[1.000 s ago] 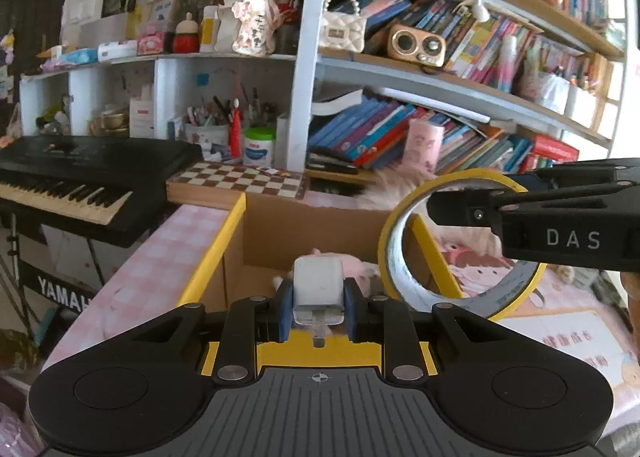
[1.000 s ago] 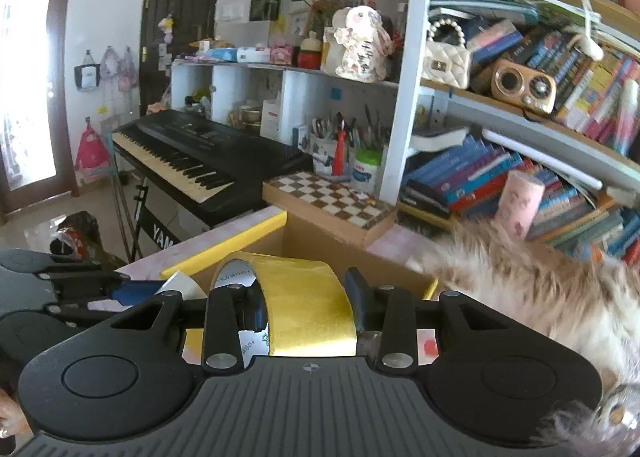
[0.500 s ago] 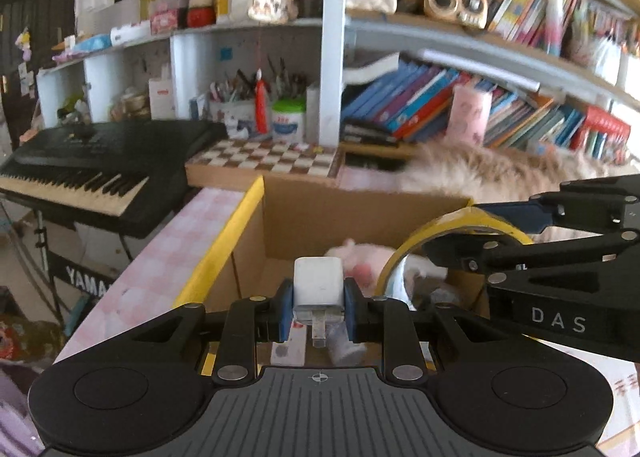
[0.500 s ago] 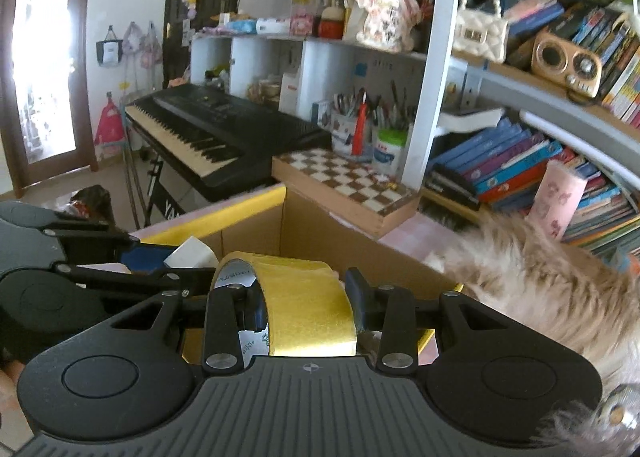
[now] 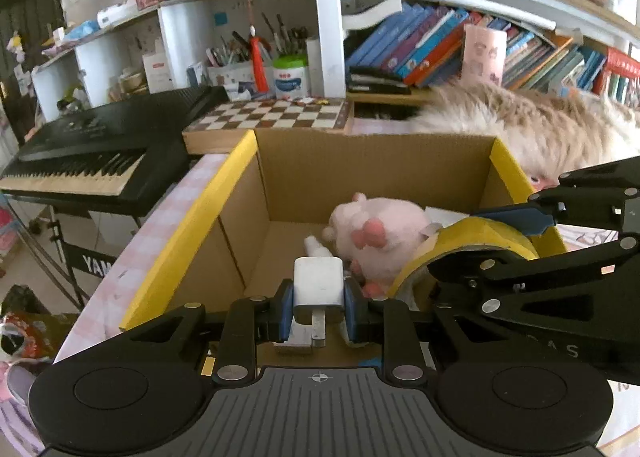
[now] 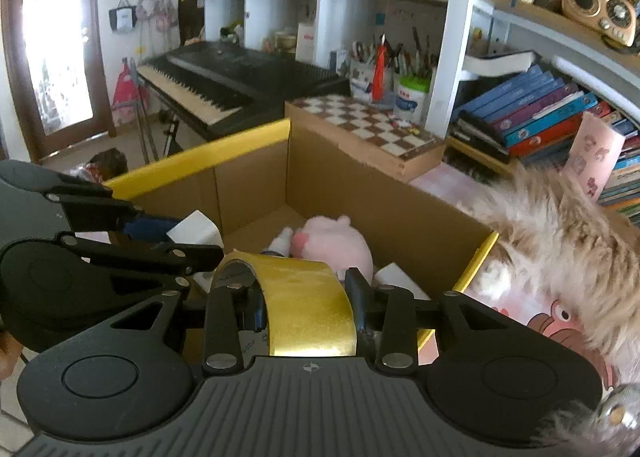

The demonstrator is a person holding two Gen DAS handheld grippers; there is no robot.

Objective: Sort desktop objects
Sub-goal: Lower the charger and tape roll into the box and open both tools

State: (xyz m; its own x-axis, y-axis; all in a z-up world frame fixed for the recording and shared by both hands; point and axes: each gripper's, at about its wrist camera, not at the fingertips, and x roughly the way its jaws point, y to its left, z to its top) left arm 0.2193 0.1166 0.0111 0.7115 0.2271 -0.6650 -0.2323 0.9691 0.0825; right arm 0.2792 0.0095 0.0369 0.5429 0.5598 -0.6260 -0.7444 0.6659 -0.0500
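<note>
Cardboard box (image 5: 372, 165), charger (image 5: 318, 284) clamped (left claw (image 5: 318, 311))

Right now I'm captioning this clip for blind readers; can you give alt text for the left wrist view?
The left tongs grip a white charger over an open cardboard box with yellow-taped rims, where a pink plush toy lies. Beside them, the right tongs hold a yellow tape roll above the same box. Behind are a chessboard, a keyboard and bookshelves.

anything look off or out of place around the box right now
One oddity: a furry animal lies on the desk pressed against the cardboard box's right wall, close beside the right tool holding the yellow tape roll. Nothing looks spilled or damaged.
</note>
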